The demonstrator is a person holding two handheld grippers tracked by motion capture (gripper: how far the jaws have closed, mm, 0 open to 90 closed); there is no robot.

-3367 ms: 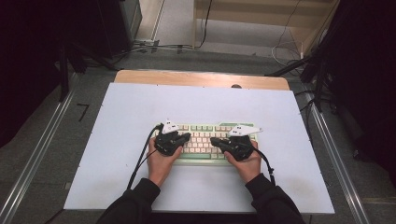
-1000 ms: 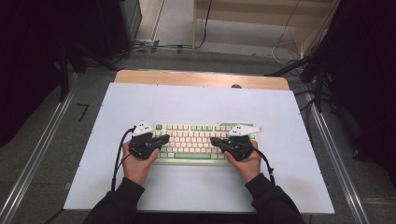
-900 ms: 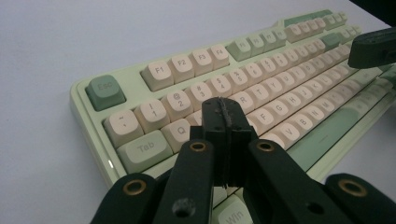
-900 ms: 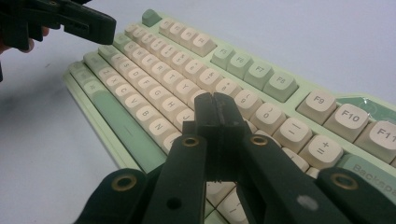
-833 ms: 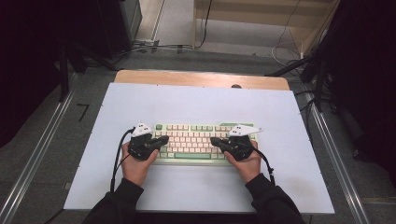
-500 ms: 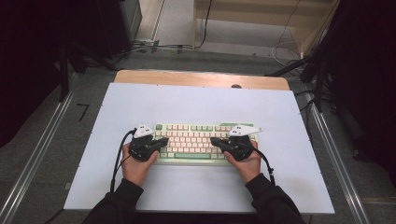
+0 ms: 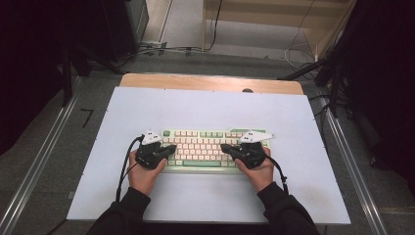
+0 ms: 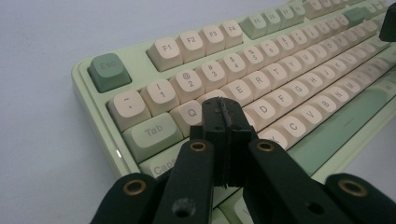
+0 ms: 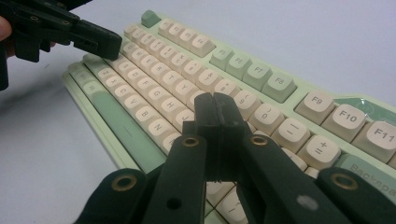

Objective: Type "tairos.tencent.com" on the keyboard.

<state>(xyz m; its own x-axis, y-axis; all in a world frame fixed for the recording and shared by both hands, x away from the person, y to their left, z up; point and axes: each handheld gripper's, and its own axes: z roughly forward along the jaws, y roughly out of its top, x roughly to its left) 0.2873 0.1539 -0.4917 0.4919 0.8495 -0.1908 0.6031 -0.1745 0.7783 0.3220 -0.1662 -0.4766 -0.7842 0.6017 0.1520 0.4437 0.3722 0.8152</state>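
On the bench, a flat pale sheet over a wooden top, lay one keyboard: pale-green plastic case, cream keycaps with rounded tops, green accent keys (Esc, Tab, spacebar, some function keys). It sat near the person's edge, about centred, long side across.

Two grippers, one per hand, both matte black plastic with brass-coloured pivot pins.

Left gripper was clenched, jaws pressed flat together, nothing between them. Its tip sat over the keyboard's left end, around the Q/W keys; contact with the caps couldn't be told. In the high view it sat at the keyboard's left end, with a white plate on top.

Right gripper was likewise clenched and empty, tip over the number row near the 9/0 keys; touching or just above couldn't be told. In the high view it covered the keyboard's right part.

Counts: one keyboard, two grippers, two hands in dark sleeves.
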